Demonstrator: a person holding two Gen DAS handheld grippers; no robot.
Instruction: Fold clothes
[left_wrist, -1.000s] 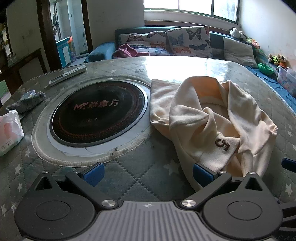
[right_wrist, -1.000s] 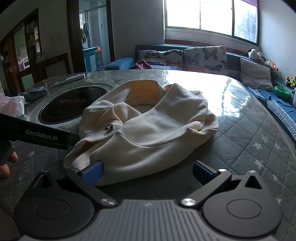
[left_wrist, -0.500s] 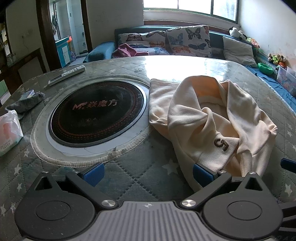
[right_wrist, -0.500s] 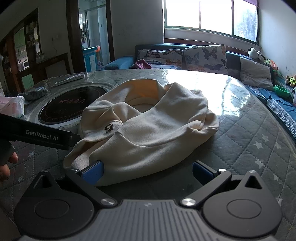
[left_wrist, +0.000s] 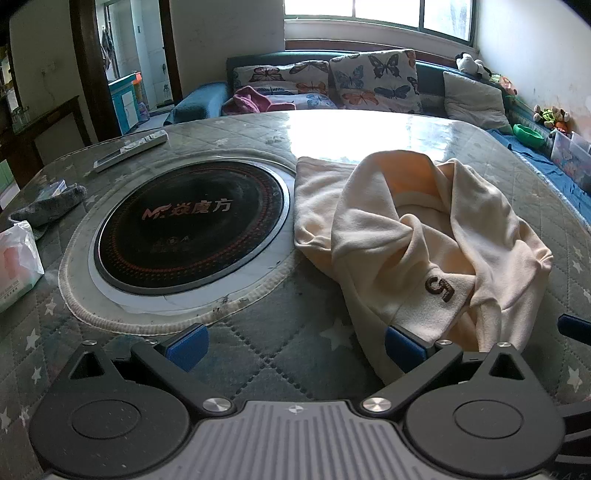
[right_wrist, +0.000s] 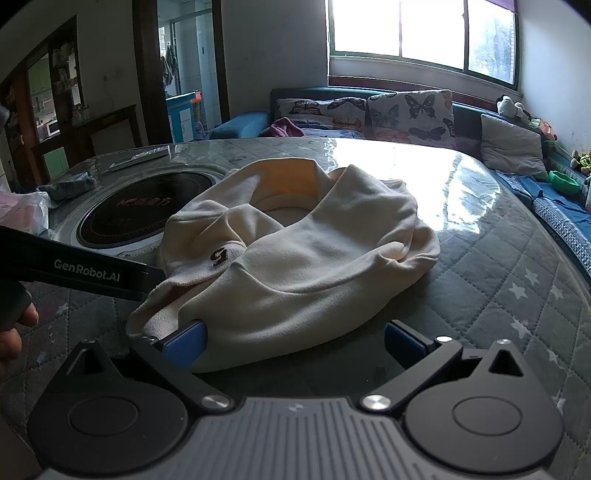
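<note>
A cream garment (left_wrist: 417, 236) with a dark "S" logo lies crumpled on the quilted table, right of the round cooktop. It fills the middle of the right wrist view (right_wrist: 295, 251). My left gripper (left_wrist: 293, 347) is open, low over the table at the garment's near left edge, its right finger beside the cloth. My right gripper (right_wrist: 293, 341) is open at the garment's near edge, its left finger touching the cloth. The left gripper's body (right_wrist: 81, 269) shows at the left of the right wrist view.
A black round induction cooktop (left_wrist: 192, 221) is set into the table (left_wrist: 258, 332). A tissue pack (left_wrist: 16, 258), a dark cloth (left_wrist: 48, 206) and a remote (left_wrist: 129, 149) lie at the left. A sofa with butterfly cushions (left_wrist: 373, 81) stands behind.
Both grippers have barely moved; the left one has edged slightly forward. The garment lies as before.
</note>
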